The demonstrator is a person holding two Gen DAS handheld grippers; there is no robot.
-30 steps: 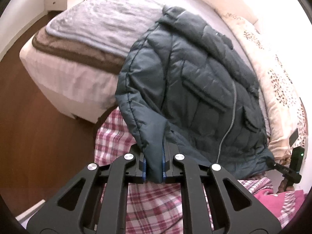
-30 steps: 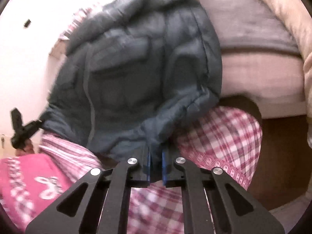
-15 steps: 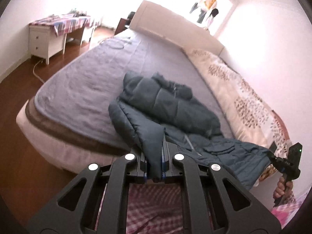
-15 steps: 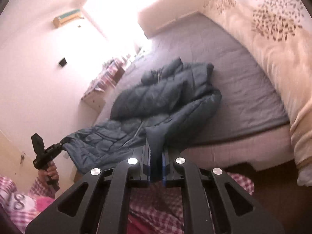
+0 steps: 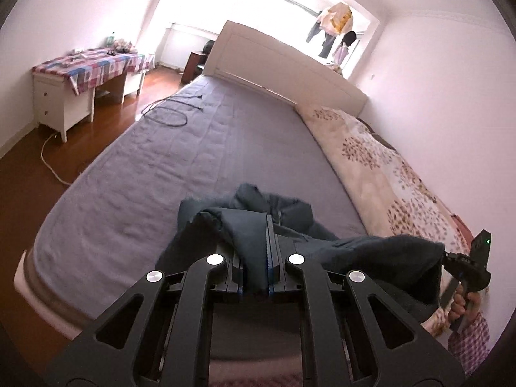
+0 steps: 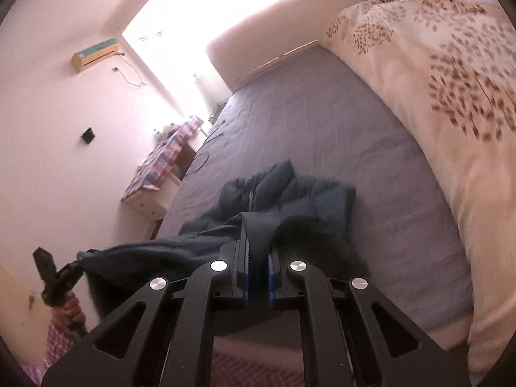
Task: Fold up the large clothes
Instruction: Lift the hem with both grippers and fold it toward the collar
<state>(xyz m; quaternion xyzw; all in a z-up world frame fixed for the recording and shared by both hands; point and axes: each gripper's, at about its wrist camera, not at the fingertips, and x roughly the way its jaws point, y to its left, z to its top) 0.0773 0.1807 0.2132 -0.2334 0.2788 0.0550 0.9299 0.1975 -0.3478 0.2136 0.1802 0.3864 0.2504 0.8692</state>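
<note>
Both claws are pinching the dark blue-grey quilted puffer jacket by its near edge. The left claw is pressed together on one fold of fabric; the right claw is doing the same w/ another fold. Judging from the grips, each one is taking a corner or hem end so the person can be spreading the garment flat over the grey quilted bed cover before folding; holding two points apart is keeping the edge taut instead of bunching.

Jacket is lying on the foot end of the bed, near the edge closest to the cameras, w/ its far part (collar or hood, can't tell which) crumpled and resting on the cover. The stretch btwn the claws is hanging in the air, blurred in both views, so probably moving. A zip line is showing near the middle in the right wrist view. Fabric looks thick, puffy, soft; it's likely to be springing back from creases.

The cream quilt with brown leaf print is lying along the bed's far side, apart from the jacket.
</note>
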